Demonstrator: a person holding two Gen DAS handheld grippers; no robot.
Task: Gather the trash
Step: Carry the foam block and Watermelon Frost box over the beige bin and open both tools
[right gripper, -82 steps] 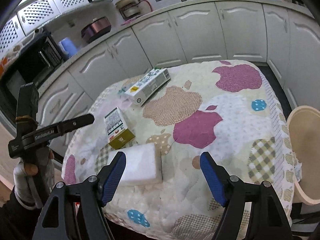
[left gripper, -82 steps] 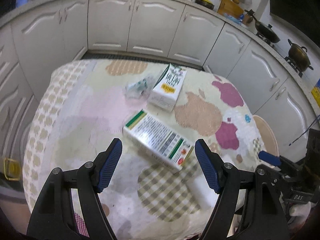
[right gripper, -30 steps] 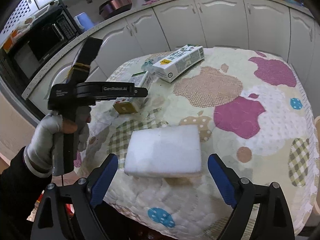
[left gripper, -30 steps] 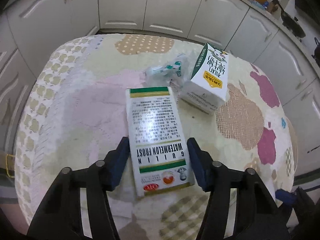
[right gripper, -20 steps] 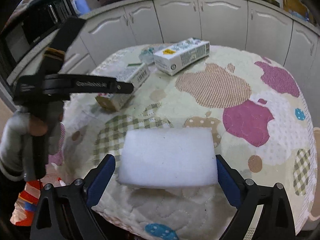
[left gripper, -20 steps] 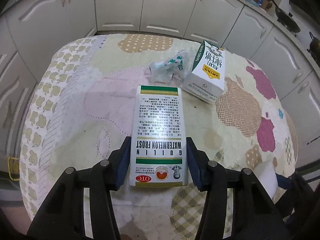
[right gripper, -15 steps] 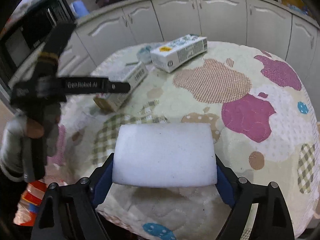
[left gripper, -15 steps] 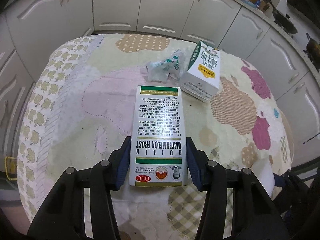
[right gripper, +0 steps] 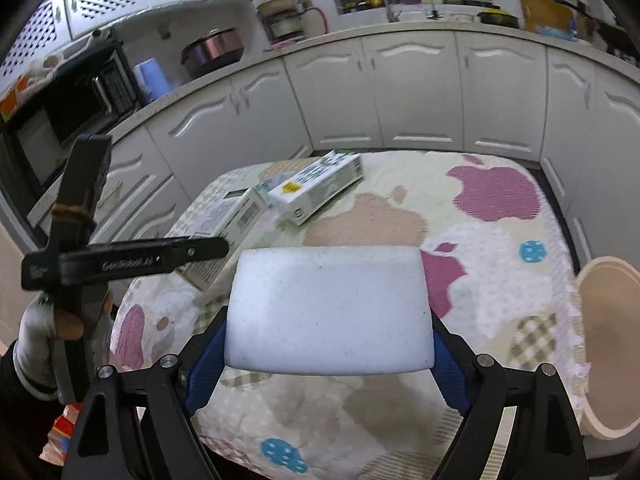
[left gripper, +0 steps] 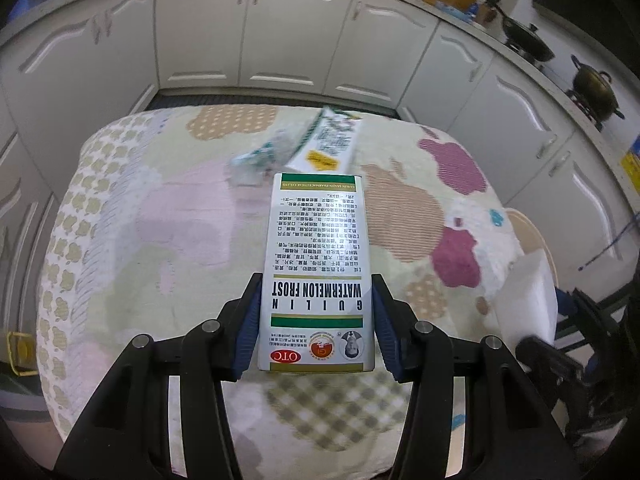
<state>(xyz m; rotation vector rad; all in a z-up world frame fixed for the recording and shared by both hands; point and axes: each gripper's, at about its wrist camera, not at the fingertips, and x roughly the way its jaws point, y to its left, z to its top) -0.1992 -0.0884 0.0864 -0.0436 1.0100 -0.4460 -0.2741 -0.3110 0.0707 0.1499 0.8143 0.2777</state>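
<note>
Ahead of the left hand-held gripper (left gripper: 316,322), the far desk (left gripper: 120,248) edge is blocked by a milk carton (left gripper: 328,148) and a crumpled wrapper (left gripper: 256,158). Open cloth is left either side; a beige bin (right gripper: 612,344) stands right of the right hand-held gripper (right gripper: 328,364).

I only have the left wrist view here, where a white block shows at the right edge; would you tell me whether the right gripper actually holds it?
Observer: Yes. In the right wrist view, the right gripper has its blue pads pressed on both ends of the white foam block.
Operator: Thank you. The milk carton is blurred for me; how does it lie?
Observer: The milk carton lies on its side on the tablecloth, with a crumpled wrapper at the end nearest the medicine box.
Operator: And the hand on the left gripper?
Observer: That hand wears a light grey glove, with a dark sleeve behind it.
</note>
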